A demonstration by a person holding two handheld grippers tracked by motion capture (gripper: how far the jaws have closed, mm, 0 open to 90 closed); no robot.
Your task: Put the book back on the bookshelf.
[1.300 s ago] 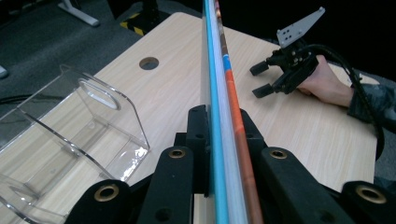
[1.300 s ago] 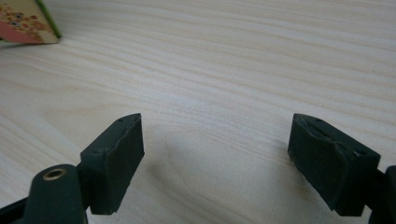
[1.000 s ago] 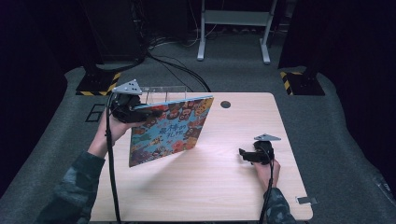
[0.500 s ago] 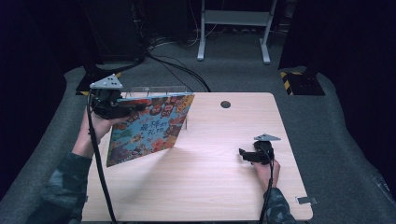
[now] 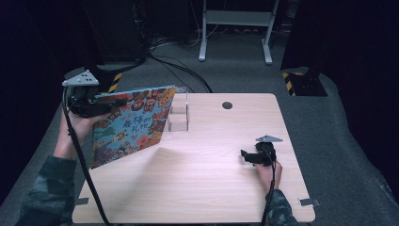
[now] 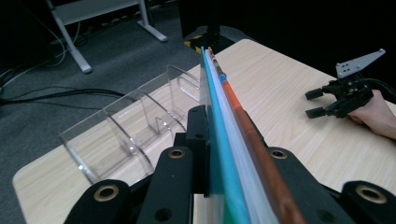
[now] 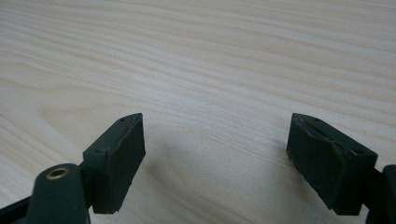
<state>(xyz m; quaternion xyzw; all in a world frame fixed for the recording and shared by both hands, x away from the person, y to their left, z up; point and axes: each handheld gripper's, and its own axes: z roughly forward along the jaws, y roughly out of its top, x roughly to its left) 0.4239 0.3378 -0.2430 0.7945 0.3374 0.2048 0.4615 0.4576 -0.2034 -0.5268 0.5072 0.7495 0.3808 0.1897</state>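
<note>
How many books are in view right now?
1. The book is clamped in the left claw, held tilted over the table's left edge, beside the clear rack. None seem hidden.

Book and rack partly hiding

The picture book (image 5: 134, 122) is covering the left end of the clear rack (image 5: 179, 113) – its cover lettering is staying too small to read, and in the left gripper view its near end (image 6: 233, 205) is running off the bottom edge.
</note>
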